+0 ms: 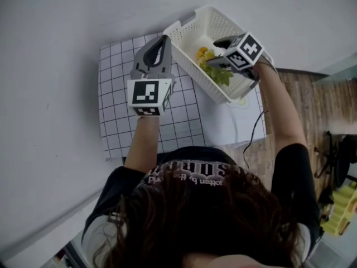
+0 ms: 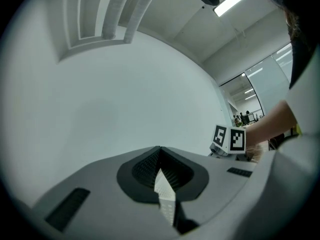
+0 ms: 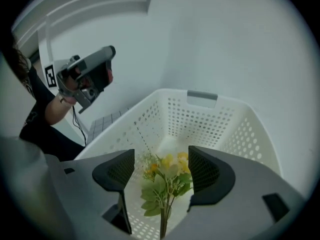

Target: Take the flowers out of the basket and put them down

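The flowers (image 3: 165,186) lie inside the basket (image 3: 210,119), probably a light, floppy sprig with crushable blooms; the bunched stems look the firmest hold. The right claw (image 3: 161,170) straddles them, open and not touching. The left claw (image 2: 161,176) clamps the basket's rim.

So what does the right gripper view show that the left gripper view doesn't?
Right gripper view only: flowers in the basket, between the open jaws of the right gripper. Left gripper view only: the left gripper shut on the basket's edge; a ceiling light. Both: the basket, the other gripper, a white wall.
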A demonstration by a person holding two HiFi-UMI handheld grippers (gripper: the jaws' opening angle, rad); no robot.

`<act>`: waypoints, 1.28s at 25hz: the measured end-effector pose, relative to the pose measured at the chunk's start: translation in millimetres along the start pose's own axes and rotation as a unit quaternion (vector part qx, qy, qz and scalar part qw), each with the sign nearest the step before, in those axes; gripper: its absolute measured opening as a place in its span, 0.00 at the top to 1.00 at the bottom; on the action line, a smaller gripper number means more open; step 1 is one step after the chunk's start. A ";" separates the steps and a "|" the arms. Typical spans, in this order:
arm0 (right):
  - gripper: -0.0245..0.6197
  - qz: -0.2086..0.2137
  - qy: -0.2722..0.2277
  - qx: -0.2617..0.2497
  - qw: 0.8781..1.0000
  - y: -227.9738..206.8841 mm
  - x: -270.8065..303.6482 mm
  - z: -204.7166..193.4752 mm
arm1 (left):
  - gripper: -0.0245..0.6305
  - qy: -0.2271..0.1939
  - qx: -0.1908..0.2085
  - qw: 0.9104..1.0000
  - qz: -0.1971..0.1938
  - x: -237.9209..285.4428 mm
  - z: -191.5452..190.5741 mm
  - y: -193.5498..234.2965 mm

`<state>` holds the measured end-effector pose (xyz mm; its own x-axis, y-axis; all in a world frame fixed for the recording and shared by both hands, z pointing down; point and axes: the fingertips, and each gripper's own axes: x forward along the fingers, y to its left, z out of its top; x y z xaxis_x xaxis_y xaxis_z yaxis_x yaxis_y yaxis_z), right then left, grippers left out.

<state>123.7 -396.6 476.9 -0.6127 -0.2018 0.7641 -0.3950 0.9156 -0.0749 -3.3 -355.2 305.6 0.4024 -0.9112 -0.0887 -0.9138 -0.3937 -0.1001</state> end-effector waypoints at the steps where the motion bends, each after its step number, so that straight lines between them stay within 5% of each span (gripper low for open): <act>1: 0.44 0.000 0.020 -0.002 1.000 -1.8 5.9 -7.4 | 0.96 0.001 0.000 1.000 0.001 0.3 -0.5 1.2; 8: 0.41 0.003 0.135 -0.006 0.991 -9.5 37.0 -59.8 | 0.96 0.001 -0.001 1.000 0.010 1.4 -1.7 8.6; 21: 0.40 0.035 0.188 0.050 0.980 -6.4 66.5 -95.9 | 0.96 0.003 -0.001 1.000 0.013 10.4 -4.1 17.8; 32: 0.41 0.012 0.255 0.002 0.967 -6.2 74.2 -117.8 | 0.96 0.007 -0.005 1.000 0.013 9.2 -6.2 21.8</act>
<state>161.4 -376.4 609.6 -0.2046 0.0173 0.9787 -0.3883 0.9164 -0.0974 -19.9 -372.9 308.8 0.3775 -0.9227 -0.0782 -0.9245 -0.3707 -0.0888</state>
